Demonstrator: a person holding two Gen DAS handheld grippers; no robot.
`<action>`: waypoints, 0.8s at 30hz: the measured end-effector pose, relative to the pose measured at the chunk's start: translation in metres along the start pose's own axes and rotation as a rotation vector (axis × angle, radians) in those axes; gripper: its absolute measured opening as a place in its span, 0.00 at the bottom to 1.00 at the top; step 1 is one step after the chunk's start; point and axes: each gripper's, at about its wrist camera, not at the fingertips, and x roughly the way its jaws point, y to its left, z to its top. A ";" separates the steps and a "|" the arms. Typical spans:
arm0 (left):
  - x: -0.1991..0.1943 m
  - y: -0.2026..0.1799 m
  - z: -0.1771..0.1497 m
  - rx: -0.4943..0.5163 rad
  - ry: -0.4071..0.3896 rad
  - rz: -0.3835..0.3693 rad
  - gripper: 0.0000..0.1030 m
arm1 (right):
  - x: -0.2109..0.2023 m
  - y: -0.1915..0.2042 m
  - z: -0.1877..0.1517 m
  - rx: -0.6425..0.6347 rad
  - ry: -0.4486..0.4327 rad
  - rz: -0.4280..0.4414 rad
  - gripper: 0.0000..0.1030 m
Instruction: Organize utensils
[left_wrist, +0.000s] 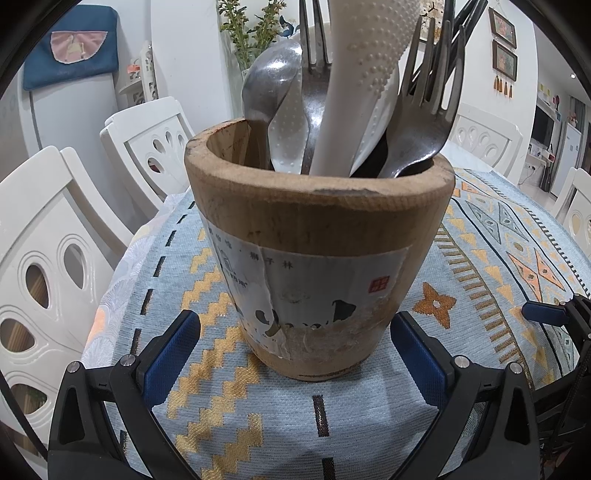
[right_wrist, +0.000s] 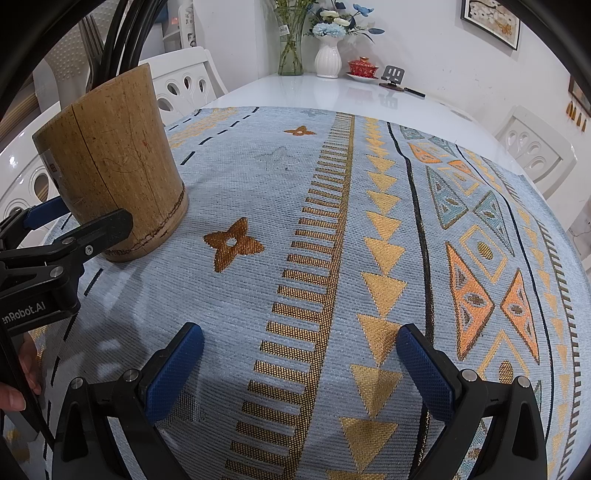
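Note:
A worn wooden utensil holder (left_wrist: 317, 236) with a torn paper label stands upright on the patterned cloth (left_wrist: 480, 258). Inside it are a metal spoon (left_wrist: 269, 81), two forks (left_wrist: 424, 110), a white dotted rice paddle (left_wrist: 354, 74) and dark chopsticks (left_wrist: 469, 14). My left gripper (left_wrist: 295, 321) is open, its blue pads (left_wrist: 173, 350) on either side of the holder's base with small gaps. The right wrist view has the holder (right_wrist: 118, 166) at the far left with the left gripper (right_wrist: 74, 221) around it. My right gripper (right_wrist: 299, 332) is open over bare cloth, holding nothing.
White chairs (left_wrist: 55, 258) stand round the table. At the far end of the white tabletop (right_wrist: 332, 92) are a glass vase (right_wrist: 291, 48), a white vase of flowers (right_wrist: 328, 55), a red lidded cup (right_wrist: 364, 68) and a small stand (right_wrist: 393, 75). A hand (right_wrist: 14, 391) shows at bottom left.

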 end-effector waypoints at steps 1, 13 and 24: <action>0.001 0.001 0.000 0.000 0.000 0.000 1.00 | 0.000 0.000 0.000 0.000 0.000 0.000 1.00; 0.001 0.002 0.000 -0.008 0.004 -0.011 1.00 | 0.000 -0.001 0.001 0.001 0.001 0.000 1.00; 0.008 0.004 -0.001 -0.030 0.058 -0.048 1.00 | -0.001 -0.004 0.002 0.020 -0.004 -0.015 1.00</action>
